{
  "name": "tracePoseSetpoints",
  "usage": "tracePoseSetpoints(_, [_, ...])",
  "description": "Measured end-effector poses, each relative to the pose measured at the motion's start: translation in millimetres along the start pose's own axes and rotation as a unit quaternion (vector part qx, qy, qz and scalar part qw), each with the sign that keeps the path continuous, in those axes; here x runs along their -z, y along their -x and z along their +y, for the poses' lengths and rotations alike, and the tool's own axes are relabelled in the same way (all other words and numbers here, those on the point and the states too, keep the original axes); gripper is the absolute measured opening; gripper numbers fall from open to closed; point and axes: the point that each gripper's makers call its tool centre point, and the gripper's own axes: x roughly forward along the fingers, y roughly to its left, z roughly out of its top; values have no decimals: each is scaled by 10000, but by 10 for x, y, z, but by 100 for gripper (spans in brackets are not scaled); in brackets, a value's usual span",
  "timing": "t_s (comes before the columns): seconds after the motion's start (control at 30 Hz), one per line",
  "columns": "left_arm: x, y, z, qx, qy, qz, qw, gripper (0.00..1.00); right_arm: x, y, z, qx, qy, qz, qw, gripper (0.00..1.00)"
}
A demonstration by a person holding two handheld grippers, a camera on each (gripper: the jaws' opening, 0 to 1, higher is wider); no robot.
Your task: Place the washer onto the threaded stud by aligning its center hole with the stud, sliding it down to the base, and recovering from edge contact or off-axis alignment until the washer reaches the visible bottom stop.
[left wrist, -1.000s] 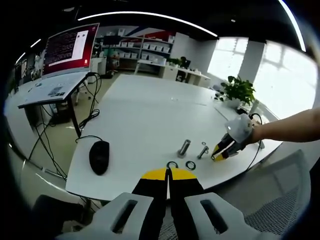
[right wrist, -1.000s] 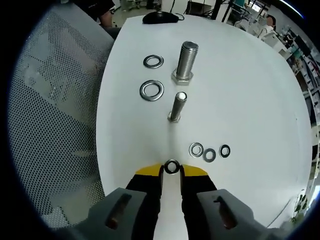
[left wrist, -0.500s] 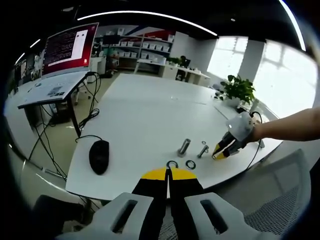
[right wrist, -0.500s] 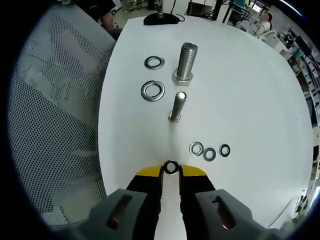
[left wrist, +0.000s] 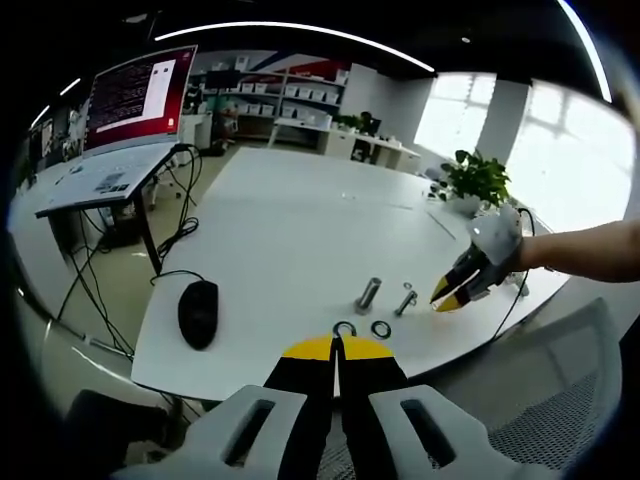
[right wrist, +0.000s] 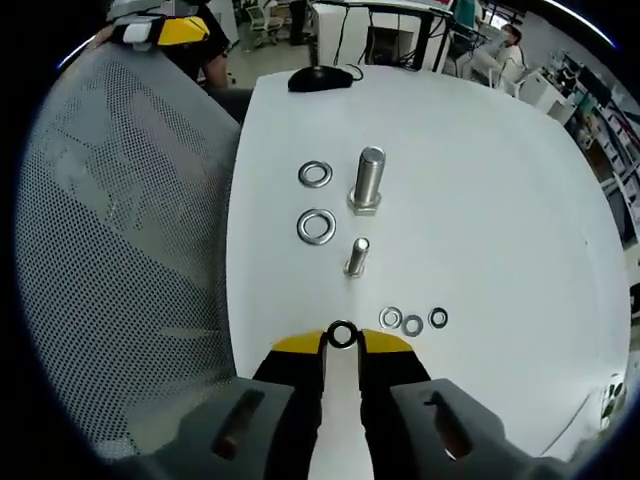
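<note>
Right now a small dark-centred steel washer (right wrist: 343, 335) is sitting pinched edge-on between the yellow-tipped black jaws of the right gripper (right wrist: 343, 340), which are closing on its rim with only the ring's width between them. Its hole is facing the camera, so the flat of the ring is standing roughly across the line of the jaws. Straight ahead of it along the jaw line, well apart and lower down on the white tabletop (right wrist: 500, 200), the small threaded steel stud (right wrist: 356, 257) is standing upright on its hex base. I judge this to be the target, since its size suits the held ring. The move ahead is turning on that gap: the washer needs carrying forward over the stud's top and tipping flat, so that the hole lines up with the vertical axis.

Beyond the small stud the larger threaded bolt (right wrist: 367, 180) is standing upright too, with two big steel washers (right wrist: 316, 226) lying flat just to its left. Three small spare washers (right wrist: 412, 322) are lying in a row to the right of the small stud.

In the left gripper view the left gripper (left wrist: 337, 345) is hanging back near the table edge with its jaws pressed together and nothing between them, so the right one is the nearer. A black computer mouse (left wrist: 198, 312) is resting off to the side.
</note>
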Motion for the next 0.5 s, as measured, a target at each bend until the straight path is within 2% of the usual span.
tracePoseSetpoints(0.3, [2,3,-1,-7,5,-10,10000,0,-256,130,39,56,47,-331,9994,14])
tracePoseSetpoints(0.5, [3,3,0,-9,5,-13,10000,0,-338,136,38,91,107,-417,9990,14])
